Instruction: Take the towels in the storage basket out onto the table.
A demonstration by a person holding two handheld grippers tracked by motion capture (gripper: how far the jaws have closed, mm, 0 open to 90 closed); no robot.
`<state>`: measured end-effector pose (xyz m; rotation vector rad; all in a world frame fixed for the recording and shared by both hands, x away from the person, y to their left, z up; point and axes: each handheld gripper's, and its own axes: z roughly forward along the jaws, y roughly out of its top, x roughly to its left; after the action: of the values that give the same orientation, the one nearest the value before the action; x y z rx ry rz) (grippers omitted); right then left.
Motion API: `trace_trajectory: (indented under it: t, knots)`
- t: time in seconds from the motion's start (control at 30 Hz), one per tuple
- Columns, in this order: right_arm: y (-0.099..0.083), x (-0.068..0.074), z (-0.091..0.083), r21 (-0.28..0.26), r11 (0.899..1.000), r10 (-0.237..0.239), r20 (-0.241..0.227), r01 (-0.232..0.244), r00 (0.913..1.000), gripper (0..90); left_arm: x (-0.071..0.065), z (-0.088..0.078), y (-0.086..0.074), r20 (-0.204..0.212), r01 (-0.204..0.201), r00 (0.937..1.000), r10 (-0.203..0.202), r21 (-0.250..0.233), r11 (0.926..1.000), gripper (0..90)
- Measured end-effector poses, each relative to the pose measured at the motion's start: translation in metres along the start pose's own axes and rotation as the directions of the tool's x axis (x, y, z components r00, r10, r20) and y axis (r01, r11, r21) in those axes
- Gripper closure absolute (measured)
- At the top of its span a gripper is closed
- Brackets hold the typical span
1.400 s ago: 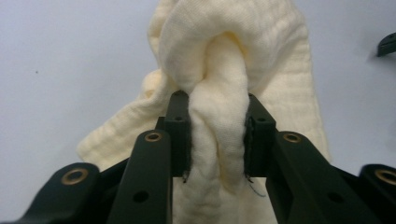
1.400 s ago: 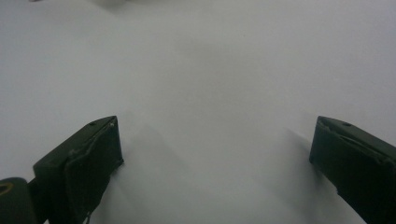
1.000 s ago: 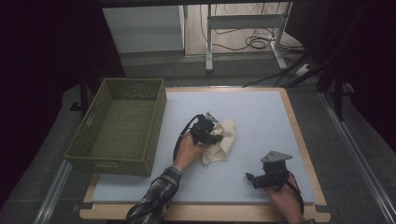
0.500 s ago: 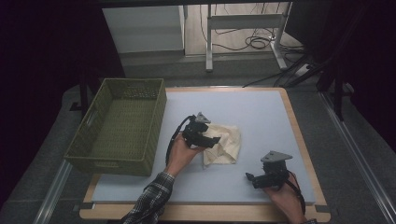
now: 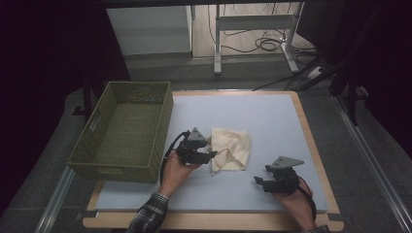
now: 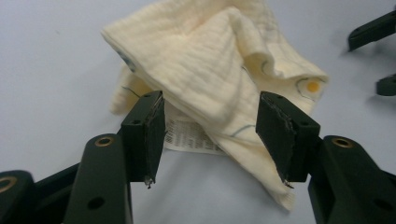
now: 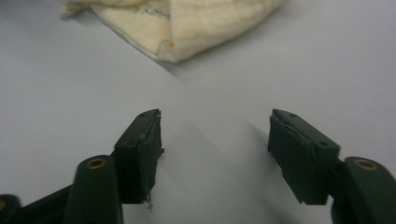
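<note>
Cloth [image 5: 231, 148] sits bunched mid-table | left gripper [image 6: 210, 126] jaws closing around its edge, not pinching yet | right gripper [image 7: 215, 140] closing, empty | next: pinch, lift.

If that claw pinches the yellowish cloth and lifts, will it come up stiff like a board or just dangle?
Most likely it dangles: the cloth lies crumpled in soft folds, so it looks limp. It seems thin and light, so it should lift easily. Pushed instead, it would probably bunch up on the mat rather than slide whole. The left claw stands open around one corner, so only that corner would rise first.
</note>
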<state>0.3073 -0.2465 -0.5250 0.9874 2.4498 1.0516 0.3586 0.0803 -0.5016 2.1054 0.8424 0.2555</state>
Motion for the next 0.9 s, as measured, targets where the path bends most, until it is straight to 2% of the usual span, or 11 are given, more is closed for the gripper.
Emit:
trace_trajectory:
  t: [0.1, 0.17, 0.33, 0.43, 0.47, 0.53, 0.67, 0.7, 0.83, 0.87, 0.9]
  knots:
    - [0.010, 0.000, 0.001, -0.020, 1.000, 0.000, -0.033, -0.001, 0.9995, 47.3, -0.004, 0.003, -0.007, 0.015, 0.006, 0.9999, -0.006, 0.002, 1.0000, 40.4]
    - [0.021, -0.001, 0.005, -0.043, 0.999, 0.002, -0.073, -0.006, 0.9973, 55.2, -0.006, 0.005, -0.011, 0.011, 0.010, 0.9999, -0.010, 0.000, 1.0000, 33.8]
    - [0.037, -0.001, 0.013, -0.056, 0.998, -0.018, -0.106, 0.012, 0.9942, 60.6, -0.012, 0.006, -0.022, 0.020, 0.011, 0.9997, -0.011, -0.005, 0.9999, 32.4]
    - [0.048, 0.000, 0.021, -0.068, 0.998, -0.026, -0.117, 0.018, 0.9928, 60.4, -0.016, 0.008, -0.028, 0.017, -0.003, 0.9999, 0.003, 0.005, 1.0000, 29.1]
    - [0.055, 0.001, 0.026, -0.074, 0.997, -0.031, -0.117, 0.023, 0.9927, 57.5, -0.018, 0.008, -0.029, 0.009, -0.007, 0.9999, 0.007, 0.006, 1.0000, 24.0]
    - [0.058, 0.002, 0.029, -0.077, 0.997, -0.032, -0.116, 0.023, 0.9927, 55.9, -0.020, 0.010, -0.031, -0.003, -0.012, 0.9999, 0.012, 0.002, 0.9999, 20.2]
    - [0.077, 0.009, 0.047, -0.085, 0.996, -0.043, -0.103, 0.035, 0.9938, 47.6, -0.023, 0.014, -0.031, 0.007, -0.015, 0.9999, 0.015, 0.005, 0.9999, 18.1]
    - [0.077, 0.009, 0.047, -0.085, 0.996, -0.043, -0.103, 0.035, 0.9938, 47.6, -0.023, 0.014, -0.031, 0.007, -0.015, 0.9999, 0.015, 0.005, 0.9999, 18.1]
    - [0.086, 0.008, 0.067, -0.058, 0.998, -0.044, -0.064, 0.041, 0.9970, 46.9, -0.027, 0.018, -0.030, 0.009, -0.023, 0.9997, 0.023, 0.002, 0.9997, 18.9]
    - [0.086, 0.007, 0.071, -0.052, 0.998, -0.039, -0.054, 0.036, 0.9978, 51.1, -0.028, 0.019, -0.029, 0.001, -0.030, 0.9995, 0.030, 0.007, 0.9995, 20.4]
    - [0.086, 0.006, 0.075, -0.054, 0.998, -0.037, -0.043, 0.035, 0.9984, 67.6, -0.030, 0.023, -0.028, -0.017, -0.039, 0.9991, 0.039, 0.020, 0.9990, 23.7]
